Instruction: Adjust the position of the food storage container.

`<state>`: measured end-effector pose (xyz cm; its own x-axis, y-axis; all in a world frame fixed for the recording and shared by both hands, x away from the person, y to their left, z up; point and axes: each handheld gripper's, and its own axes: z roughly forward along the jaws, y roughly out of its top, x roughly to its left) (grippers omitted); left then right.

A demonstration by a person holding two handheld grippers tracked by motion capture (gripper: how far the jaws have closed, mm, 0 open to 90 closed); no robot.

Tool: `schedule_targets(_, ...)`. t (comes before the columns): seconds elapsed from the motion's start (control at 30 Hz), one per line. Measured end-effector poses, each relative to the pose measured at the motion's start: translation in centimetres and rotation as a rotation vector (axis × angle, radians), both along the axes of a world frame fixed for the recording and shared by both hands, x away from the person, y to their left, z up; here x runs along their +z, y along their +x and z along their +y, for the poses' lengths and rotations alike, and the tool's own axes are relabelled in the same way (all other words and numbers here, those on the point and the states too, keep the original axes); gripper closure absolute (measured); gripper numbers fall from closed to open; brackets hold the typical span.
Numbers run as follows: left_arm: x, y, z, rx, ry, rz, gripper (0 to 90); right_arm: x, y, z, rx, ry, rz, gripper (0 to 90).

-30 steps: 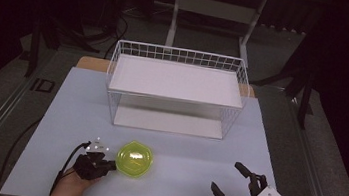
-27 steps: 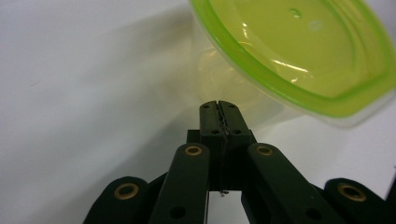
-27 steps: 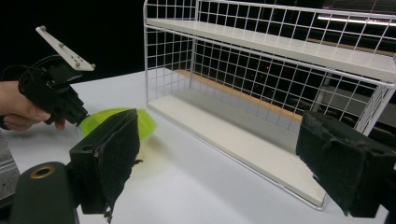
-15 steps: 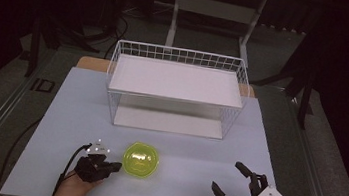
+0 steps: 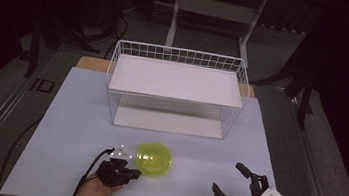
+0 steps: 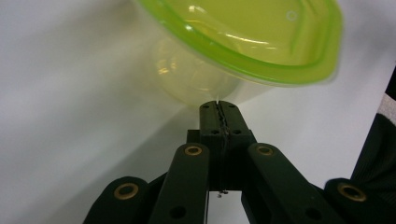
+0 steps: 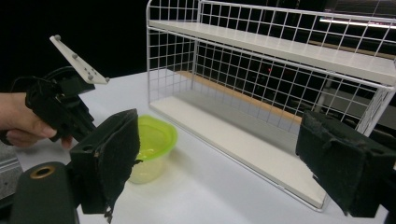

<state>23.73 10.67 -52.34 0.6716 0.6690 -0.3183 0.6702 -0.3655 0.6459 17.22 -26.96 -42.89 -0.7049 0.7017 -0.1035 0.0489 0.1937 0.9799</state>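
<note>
A translucent yellow-green bowl (image 5: pixel 154 160) stands upright on the white table top, in front of the wire rack. My left gripper (image 5: pixel 134 173) is shut, and its joined tips (image 6: pixel 218 105) press against the bowl's side (image 6: pixel 201 84) just under the rim, from the bowl's left. Nothing sits between those jaws. My right gripper (image 5: pixel 228 178) rests near the table's front right edge with its jaws wide open and nothing between them. In the right gripper view the bowl (image 7: pixel 152 140) shows past my right gripper's (image 7: pixel 229 163) left pad, with the left gripper (image 7: pixel 60 109) and the hand holding it behind.
A white two-tier wire rack (image 5: pixel 177 80) stands at the back middle of the table (image 5: pixel 69 115), its lower shelf (image 7: pixel 243 140) facing the bowl. Dark floor and stand legs surround the table. A cable trails from the left gripper off the front edge.
The left gripper has slid to the right, and the bowl has moved right with it. The right gripper has stayed in place, still open.
</note>
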Motion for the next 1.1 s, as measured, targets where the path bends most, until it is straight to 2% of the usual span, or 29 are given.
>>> schedule_targets(0.1, 0.2, 0.5, -1.3, -0.018, -0.018, -0.004, 90.0, 0.0, 0.0, -0.1, 0.001, 0.002, 0.003, 13.6)
schedule_targets(0.23, 0.0, 0.7, -2.3, -0.037, 0.003, 0.006, 90.0, 0.0, 0.0, -0.2, 0.001, -0.002, 0.001, 13.6)
schedule_targets(0.37, 0.0, 0.8, -0.7, 0.004, 0.029, 0.009, 90.0, 0.0, 0.1, -0.3, -0.003, 0.001, 0.001, 13.6)
schedule_targets(0.5, 0.1, 2.4, 0.9, 0.079, 0.018, 0.000, 90.0, 0.0, 0.2, -0.3, -0.002, 0.004, 0.007, 13.7)
schedule_targets(0.6, 0.2, 3.7, 1.1, 0.093, 0.001, -0.033, 90.0, -0.1, 0.1, -0.1, 0.002, 0.000, 0.005, 13.6)
schedule_targets(0.63, 0.3, 4.1, 1.0, 0.096, 0.010, -0.048, 90.0, -0.1, 0.1, -0.1, 0.004, -0.004, 0.004, 13.6)
schedule_targets(0.7, 0.4, 4.8, 0.7, 0.092, -0.009, -0.056, 90.0, -0.2, 0.1, 0.0, 0.006, -0.007, 0.005, 13.7)
schedule_targets(0.73, 0.4, 5.1, 0.5, 0.087, -0.003, -0.065, 90.0, -0.2, 0.2, -0.1, 0.005, -0.006, 0.006, 13.7)
schedule_targets(0.8, 0.2, 5.4, 0.1, 0.076, -0.001, -0.066, 90.0, -0.2, 0.3, -0.1, 0.005, -0.001, 0.011, 13.7)
schedule_targets(0.83, 0.0, 5.6, -0.3, 0.074, -0.006, -0.053, 90.0, -0.2, 0.3, -0.2, 0.004, -0.001, 0.011, 13.7)
schedule_targets(1.1, -0.4, 4.0, -1.7, 0.017, -0.015, -0.010, 90.0, -0.2, 0.3, -0.4, 0.004, 0.012, 0.016, 13.7)
